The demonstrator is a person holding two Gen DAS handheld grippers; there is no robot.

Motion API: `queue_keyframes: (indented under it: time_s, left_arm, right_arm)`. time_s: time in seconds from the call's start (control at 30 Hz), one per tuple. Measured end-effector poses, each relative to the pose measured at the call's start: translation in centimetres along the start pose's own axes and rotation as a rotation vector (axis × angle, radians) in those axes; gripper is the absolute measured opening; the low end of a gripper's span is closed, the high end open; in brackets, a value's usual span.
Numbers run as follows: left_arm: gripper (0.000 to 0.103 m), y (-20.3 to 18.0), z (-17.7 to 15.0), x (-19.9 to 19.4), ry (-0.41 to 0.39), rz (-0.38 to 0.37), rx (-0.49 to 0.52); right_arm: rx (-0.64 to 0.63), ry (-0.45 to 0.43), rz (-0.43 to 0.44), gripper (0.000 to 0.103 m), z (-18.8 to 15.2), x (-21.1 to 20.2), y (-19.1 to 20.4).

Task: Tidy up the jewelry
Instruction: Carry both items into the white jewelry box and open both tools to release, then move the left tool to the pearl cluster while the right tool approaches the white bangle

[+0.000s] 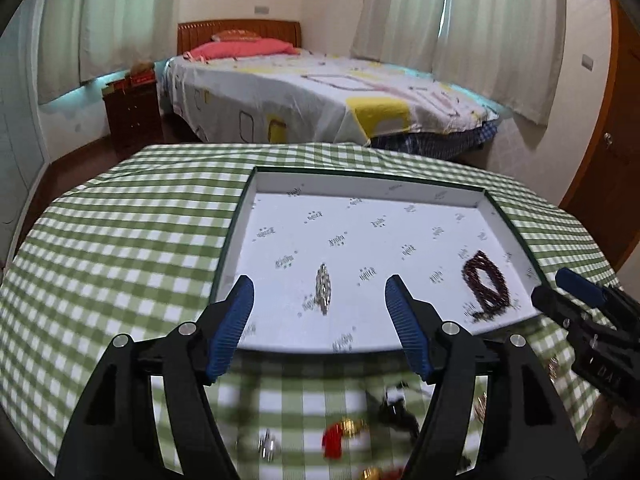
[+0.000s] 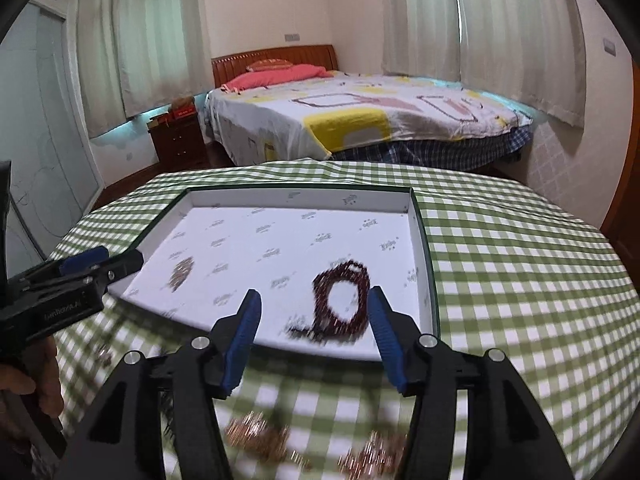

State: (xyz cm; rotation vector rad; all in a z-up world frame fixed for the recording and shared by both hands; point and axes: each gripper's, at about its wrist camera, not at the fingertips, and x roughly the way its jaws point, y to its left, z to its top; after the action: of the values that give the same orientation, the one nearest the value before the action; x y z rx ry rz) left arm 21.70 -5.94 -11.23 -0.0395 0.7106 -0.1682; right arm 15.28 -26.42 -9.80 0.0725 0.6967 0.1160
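A shallow white box tray (image 1: 440,184) (image 2: 424,240) lies on the green checked tablecloth. In it lie a silver bracelet (image 1: 323,289) (image 2: 181,273) and a dark red beaded bracelet (image 1: 486,280) (image 2: 344,300). My left gripper (image 1: 320,292) is open and empty above the tray's near edge, the silver bracelet between its fingers. My right gripper (image 2: 314,304) is open and empty above the near edge, by the beaded bracelet. Loose jewelry lies on the cloth in front of the tray: a red and gold piece (image 1: 340,434), a silver piece (image 1: 267,444), a black piece (image 1: 396,404), gold chains (image 2: 260,440).
The table's cloth (image 1: 140,240) drops off at a rounded far edge. A bed (image 1: 320,92) and a wooden nightstand (image 1: 134,114) stand beyond it. The right gripper shows at the right of the left wrist view (image 1: 584,300); the left gripper shows at the left of the right wrist view (image 2: 96,264).
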Motion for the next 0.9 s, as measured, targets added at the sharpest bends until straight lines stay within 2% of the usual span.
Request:
queue_keyframes:
  time_s: [0.17,0.5,0.7,0.9]
  left_arm:
    - [0.067,0.3,-2.3,-3.5,-0.027,0.025,0.0]
    - [0.067,1.5,-8.0,-8.6,-0.007,0.058,-0.046]
    - [0.067,2.1,-11.1,-10.1,0.024,0.082,-0.068]
    - [0.068,2.6,-12.3,-10.4,0.037,0.092,-0.082]
  right_arm:
    - [-0.015,-0.017,-0.009,0.056,-2.4,-2.9,1.0]
    - [0.001,-0.006,0.002,0.065,-7.5,-6.0,2.1]
    - [-0.01,0.026,0.028,0.072,-9.9,-6.0,3.5]
    - [-0.04,0.088,0.04,0.076,-10.8,-4.6,5.0]
